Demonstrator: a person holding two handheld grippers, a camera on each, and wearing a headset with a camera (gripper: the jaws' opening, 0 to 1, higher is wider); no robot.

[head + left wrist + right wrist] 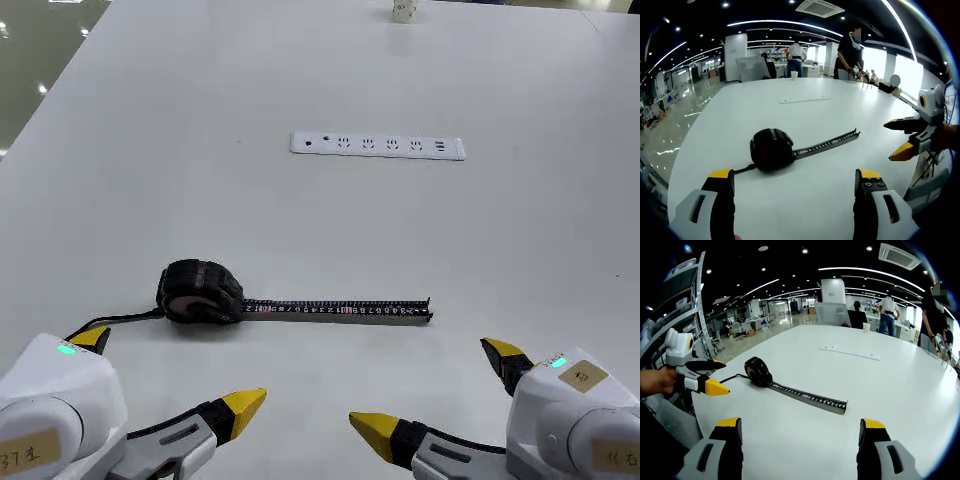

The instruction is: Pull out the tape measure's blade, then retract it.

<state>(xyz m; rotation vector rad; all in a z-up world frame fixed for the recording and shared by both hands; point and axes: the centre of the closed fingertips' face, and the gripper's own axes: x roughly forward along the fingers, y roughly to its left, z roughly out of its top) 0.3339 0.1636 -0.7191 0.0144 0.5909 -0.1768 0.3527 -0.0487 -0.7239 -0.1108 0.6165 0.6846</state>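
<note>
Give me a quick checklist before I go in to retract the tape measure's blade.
1. Pulled out fully enough: ok; the blade lies flat on the table, extended from the tape measure case.
2. The left gripper free: ok; open, holding nothing.
3. The right gripper free: ok; open, holding nothing.
4. Approach clear: ok; the power strip lies well beyond the tape.
5. Lock state: cannot tell; no lock button is discernible on the case.
6. The strap clear of the left jaws: cannot tell; it runs from the case toward one jaw's tip.
</note>
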